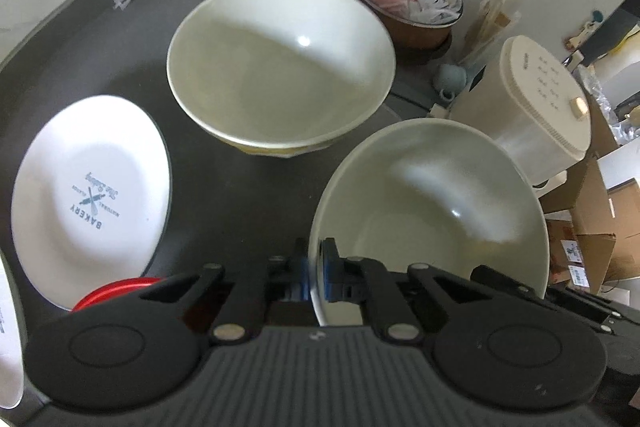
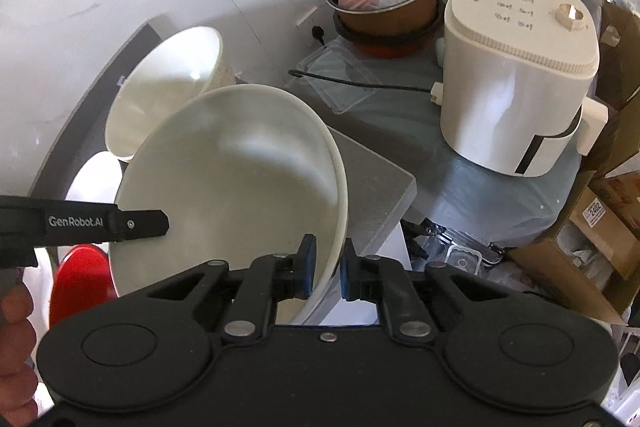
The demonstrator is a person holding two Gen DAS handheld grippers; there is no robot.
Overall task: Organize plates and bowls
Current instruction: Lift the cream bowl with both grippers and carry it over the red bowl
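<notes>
Both tongs clamp the rim of one cream bowl (image 1: 432, 211): left tongs (image 1: 316, 267) on its left edge, right tongs (image 2: 328, 267) on its right. It tilts above the dark surface (image 1: 240, 195), near a second bowl (image 1: 280, 63) and a white plate (image 1: 92, 199).

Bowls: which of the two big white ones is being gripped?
The nearer glossy white bowl: both the left gripper and right gripper pinch its rim. The farther white bowl stands untouched.

Bright, fisheye warp, glare on bowls (image 1: 280, 67), slight blur
</notes>
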